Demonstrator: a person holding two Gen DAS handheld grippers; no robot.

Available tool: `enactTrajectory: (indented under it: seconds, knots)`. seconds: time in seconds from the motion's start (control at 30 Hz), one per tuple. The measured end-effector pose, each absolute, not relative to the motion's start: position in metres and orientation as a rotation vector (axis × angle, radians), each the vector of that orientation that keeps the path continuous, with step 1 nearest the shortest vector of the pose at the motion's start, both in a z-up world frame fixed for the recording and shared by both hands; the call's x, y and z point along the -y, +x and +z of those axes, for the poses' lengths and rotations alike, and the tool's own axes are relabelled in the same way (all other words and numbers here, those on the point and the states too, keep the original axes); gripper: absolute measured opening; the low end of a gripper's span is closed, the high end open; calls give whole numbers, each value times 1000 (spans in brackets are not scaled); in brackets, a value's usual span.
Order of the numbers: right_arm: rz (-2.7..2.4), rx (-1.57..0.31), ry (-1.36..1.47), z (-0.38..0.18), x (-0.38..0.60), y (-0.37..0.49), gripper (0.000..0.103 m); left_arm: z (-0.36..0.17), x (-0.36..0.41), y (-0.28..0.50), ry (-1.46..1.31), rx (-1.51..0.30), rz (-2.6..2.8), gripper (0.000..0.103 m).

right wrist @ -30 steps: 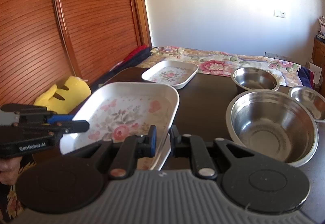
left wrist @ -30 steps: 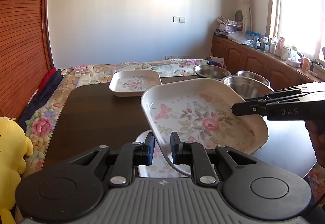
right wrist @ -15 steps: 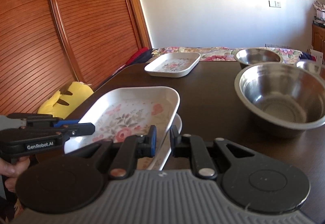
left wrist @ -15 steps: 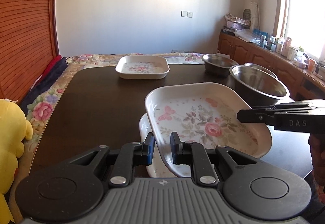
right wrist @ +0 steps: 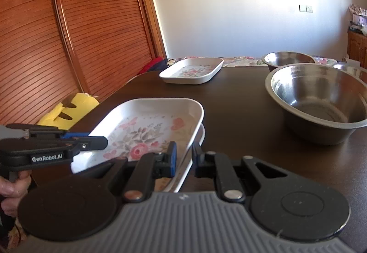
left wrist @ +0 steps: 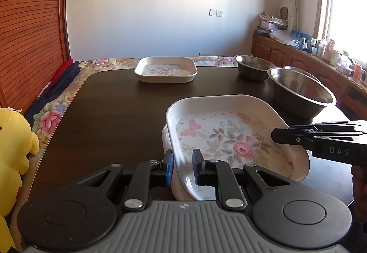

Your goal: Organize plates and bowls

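Left gripper: clamping near-left rim of floral tray.
Right gripper: clamping opposite rim.
Tray position: tilting over second tray on dark table, nesting not yet done.
Handling: looking stiff, light, glossy, likely slippery; gripping rims only.
Hidden: lower tray mostly covered; contact between trays unclear.

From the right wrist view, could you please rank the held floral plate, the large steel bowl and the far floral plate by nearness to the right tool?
1. Held floral plate, its rim between the right tool fingers.
2. Large steel bowl, ahead to the right.
3. Far floral plate, at the table's far edge.
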State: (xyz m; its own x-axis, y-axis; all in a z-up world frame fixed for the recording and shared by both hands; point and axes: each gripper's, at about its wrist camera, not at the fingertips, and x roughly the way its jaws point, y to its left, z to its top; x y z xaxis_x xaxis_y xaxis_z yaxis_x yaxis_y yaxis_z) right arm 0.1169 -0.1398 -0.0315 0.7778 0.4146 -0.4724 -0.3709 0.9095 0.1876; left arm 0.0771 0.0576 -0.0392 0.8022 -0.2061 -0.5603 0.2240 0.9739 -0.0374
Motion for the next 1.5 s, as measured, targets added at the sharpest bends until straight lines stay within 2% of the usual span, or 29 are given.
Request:
enactTrajectory:
  seconds: [0.8, 0.9, 1.0, 1.17, 1.27, 1.33, 1.5]
  knots:
    - [410, -496, 58, -39, 134, 113, 17, -43, -61, 78, 51, -580, -197, 20]
    - [408, -483, 63, -35, 136, 110, 17, -40, -62, 75, 49, -572, -199, 28]
    - [409, -469, 68, -31, 138, 107, 17, -37, -63, 73, 45, -563, -201, 43]
    - [415, -454, 78, -27, 139, 105, 17, -33, -61, 68, 54, -545, -200, 79]
    - [417, -453, 82, -27, 140, 105, 19, -30, -59, 66, 61, -529, -197, 86]
    - [418, -451, 83, -26, 141, 105, 29, -28, -59, 67, 55, -529, -202, 90]
    - [405, -450, 79, -22, 143, 106, 33, -25, -58, 67, 60, -520, -205, 94]
